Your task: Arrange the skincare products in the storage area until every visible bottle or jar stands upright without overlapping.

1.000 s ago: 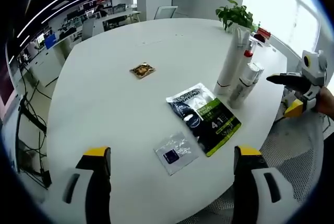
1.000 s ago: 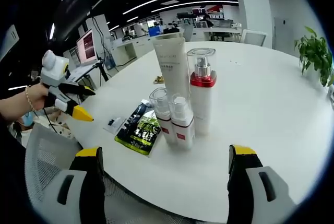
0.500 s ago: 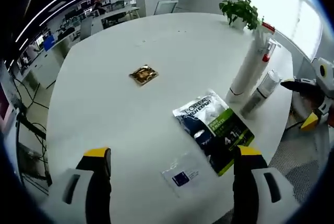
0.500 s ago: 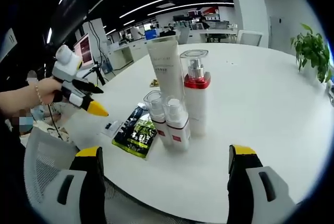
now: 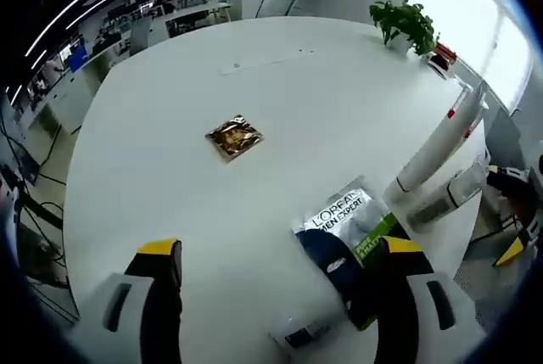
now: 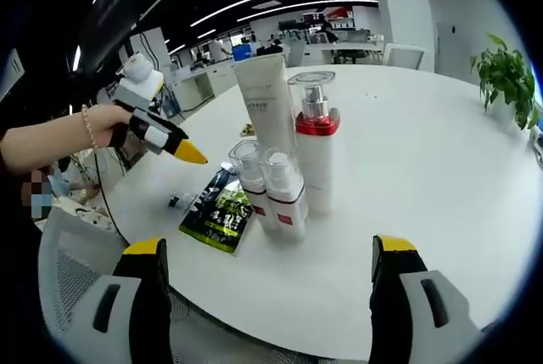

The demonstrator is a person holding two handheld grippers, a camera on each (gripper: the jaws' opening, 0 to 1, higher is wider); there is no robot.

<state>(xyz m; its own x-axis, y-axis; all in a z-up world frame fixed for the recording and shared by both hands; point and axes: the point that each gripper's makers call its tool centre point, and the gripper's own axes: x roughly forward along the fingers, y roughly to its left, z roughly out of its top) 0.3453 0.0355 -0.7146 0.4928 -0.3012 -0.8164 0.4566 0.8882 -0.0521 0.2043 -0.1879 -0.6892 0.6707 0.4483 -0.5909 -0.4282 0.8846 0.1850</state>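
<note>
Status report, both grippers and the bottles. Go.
Both hand-held grippers open, empty. Left hand-held gripper over the green-and-black flat sachet. White tube, red-collared pump bottle and two small clear-capped bottles upright, bunched together. Nothing blocking.

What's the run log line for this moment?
left gripper: open, above table | right gripper: open | bottles: upright, clustered | sachet: flat

four bottles (image 6: 293, 152) stand clustered on the table (image 6: 424, 177), sachet (image 6: 219, 211) beside them.

Bottle cluster (image 6: 284, 156) beside sachet (image 6: 217, 211).
</note>
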